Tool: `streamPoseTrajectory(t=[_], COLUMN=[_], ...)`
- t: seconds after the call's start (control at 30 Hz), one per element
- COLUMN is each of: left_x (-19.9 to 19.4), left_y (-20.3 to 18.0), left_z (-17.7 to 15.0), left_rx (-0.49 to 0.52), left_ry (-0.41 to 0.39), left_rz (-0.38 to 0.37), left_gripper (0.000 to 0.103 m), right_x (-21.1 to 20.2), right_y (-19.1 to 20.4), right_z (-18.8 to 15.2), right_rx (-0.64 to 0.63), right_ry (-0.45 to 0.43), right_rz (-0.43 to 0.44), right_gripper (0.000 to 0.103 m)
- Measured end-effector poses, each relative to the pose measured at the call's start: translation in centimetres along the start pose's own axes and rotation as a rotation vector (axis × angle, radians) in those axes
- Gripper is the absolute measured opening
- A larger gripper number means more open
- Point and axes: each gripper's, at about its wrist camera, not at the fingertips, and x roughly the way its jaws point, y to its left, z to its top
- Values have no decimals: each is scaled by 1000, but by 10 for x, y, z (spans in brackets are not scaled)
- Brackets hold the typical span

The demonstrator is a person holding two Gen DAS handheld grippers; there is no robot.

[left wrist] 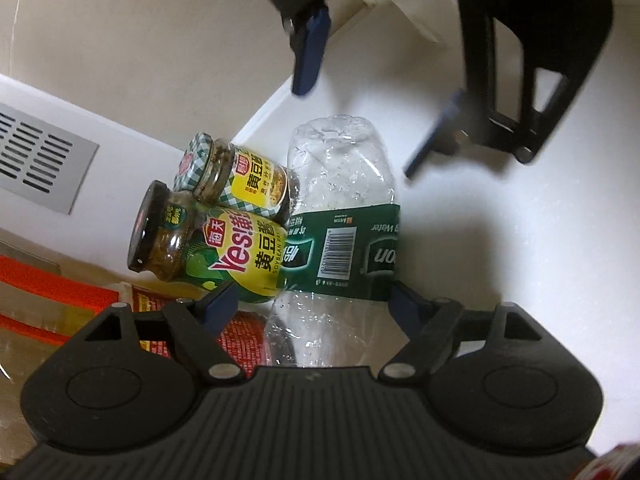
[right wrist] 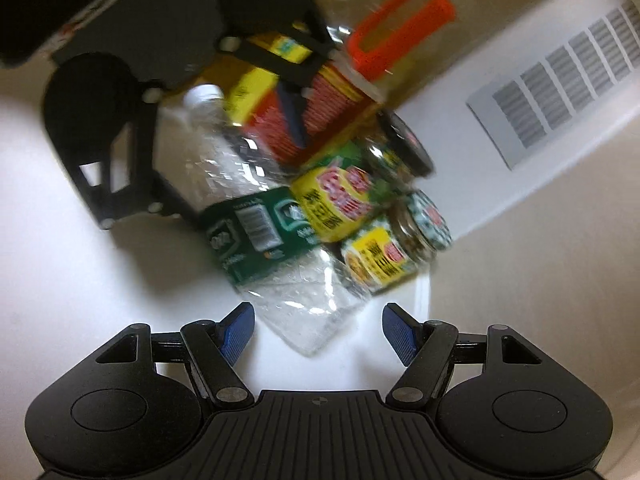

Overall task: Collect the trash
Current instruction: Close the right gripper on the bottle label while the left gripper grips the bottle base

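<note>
Bright indoor light with soft shadows on the white surface (left wrist: 500,248). The right wrist view is motion-blurred; both views bend strongly at the edges.

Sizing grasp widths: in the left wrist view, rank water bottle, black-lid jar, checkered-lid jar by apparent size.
1. Water bottle, clearly largest.
2. Black-lid jar.
3. Checkered-lid jar.
The jars' order is unsure: the black-lid one lies nearer the camera, so they may be alike.

Your right gripper (right wrist: 318,330) spread wide, pads just short of clear bottle (right wrist: 256,216) base; two jars (right wrist: 360,216) lie touching bottle's side.
</note>
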Motion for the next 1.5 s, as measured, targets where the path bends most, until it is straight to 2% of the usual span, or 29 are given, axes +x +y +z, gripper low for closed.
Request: streamPoseTrajectory(t=[0.1,0.2,0.37,0.5,0.53,0.57,0.63,0.7,0.73,0.8,0.83,0.9,0.97,1.03,1.17,1.33,1.43,1.5], left_x=[-1,-5,-9,-9,-9,-6,-1,5,7,12,15,19,22,23,21,13,5,-1], left_y=[-2,4,9,7,5,4,2,2,2,5,7,9,10,11,13,13,7,5], left_z=[0,-2,-1,0,-1,-1,-2,-1,0,2,2,3,3,4,4,4,2,1], left_rx=[-3,-53,-83,-79,-74,-63,-42,-26,-23,-27,-30,-36,-39,-41,-43,-64,-57,-71], left_ry=[-9,-20,-34,-42,-36,-30,-16,1,9,27,37,53,55,46,38,5,-11,-24], left_rz=[15,8,28,12,1,1,5,12,11,6,5,4,-14,-21,-28,-30,-40,-53], left_gripper=[82,82,82,81,81,81,81,78,72,57,44,35,20,17,17,16,17,17], right_x=[5,10,24,25,24,23,22,22,22,24,26,30,33,36,37,41,36,29], right_y=[8,14,10,1,-2,-4,-7,-8,-8,-8,-8,-6,-6,-10,-4,-2,-6,-4], right_z=[2,5,11,13,14,14,14,13,13,12,12,13,14,16,18,18,16,14], right_rx=[-60,-118,-127,-106,-98,-94,-89,-87,-83,-83,-89,-106,-119,-116,-206,-233,-210,-207], right_ry=[3,-8,-9,-16,-17,-19,-18,-15,-15,-11,-12,-11,-20,-25,-49,-42,-46,-47], right_rz=[10,-4,-18,-30,-31,-37,-42,-42,-42,-39,-37,-34,-58,-56,-55,-2,19,36], right_gripper=[70,70,70,69,68,61,54,51,49,49,49,49,49,49,49,49,29,26])
